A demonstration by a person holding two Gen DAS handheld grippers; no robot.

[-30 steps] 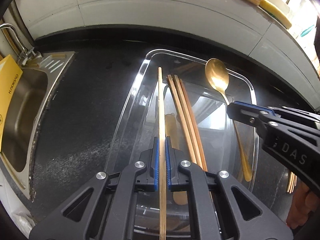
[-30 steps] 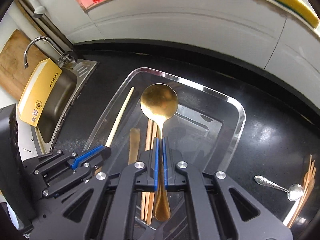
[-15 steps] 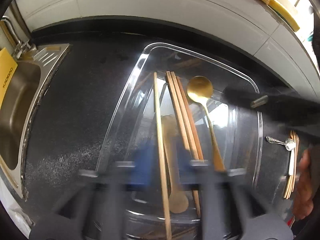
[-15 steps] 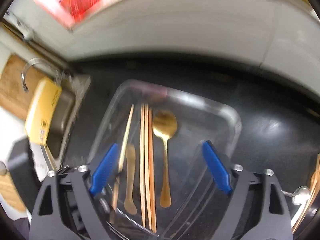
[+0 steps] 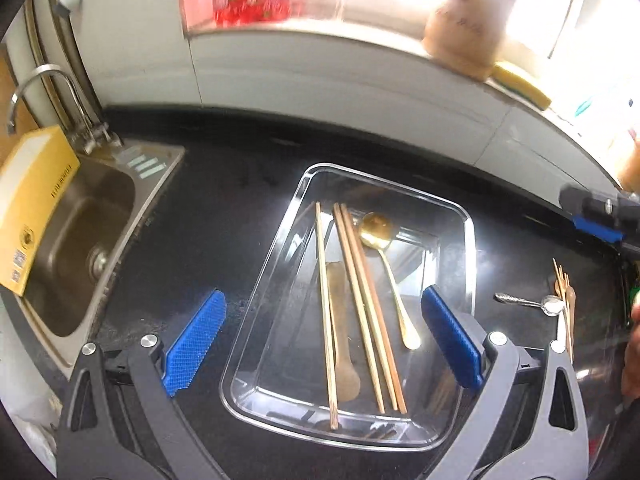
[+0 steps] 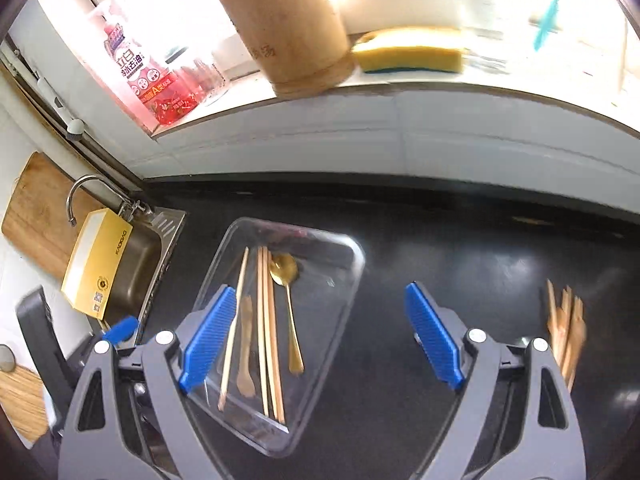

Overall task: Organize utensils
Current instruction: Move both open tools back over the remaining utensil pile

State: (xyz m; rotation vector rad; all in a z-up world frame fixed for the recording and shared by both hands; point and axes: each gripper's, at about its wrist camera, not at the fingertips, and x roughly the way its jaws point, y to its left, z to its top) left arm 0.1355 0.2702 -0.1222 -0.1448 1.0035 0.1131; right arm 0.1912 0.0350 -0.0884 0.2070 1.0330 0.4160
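- Utensils left to sort lie at the right of the black table (image 5: pixel 224 216): a bundle of wooden pieces (image 5: pixel 565 304) that looks like chopsticks and forks, and a small silver spoon (image 5: pixel 532 303) touching its near side.
- Already inside the clear tray (image 5: pixel 468 240) lie a single chopstick (image 5: pixel 325 312), a wooden spoon (image 5: pixel 340 328), a tight group of chopsticks (image 5: pixel 368 312) and a gold spoon (image 5: pixel 390 272), all roughly parallel.
- Left tongs (image 5: pixel 320 344) stand wide above the tray and hold nothing; their jaws have just been opening, and the single chopstick lies free in the tray below them.
- Right tongs (image 6: pixel 318 336) are also wide and empty, over the tray's right edge and bare table, with the wooden bundle off to their right.
- Silver spoon probably handles as light, stiff and slick; a pinch across the middle of the handle should stop it swinging.
- Wooden pieces look light, stiff and less slippery, but they lie touching, so a pinch may lift 2 at once.
- Tray walls look thin and hard, and a knock from the tongs could slide the tray.
- Sink (image 5: pixel 80 232) with a yellow box (image 5: pixel 32 208) leaning in it sits well apart on the left; the ledge behind carries a wooden holder (image 6: pixel 288 28), a sponge (image 6: pixel 408 54) and a red soap bottle (image 6: pixel 160 80), none in the way.
- A hand (image 5: pixel 632 360) shows at the right edge of the left view.
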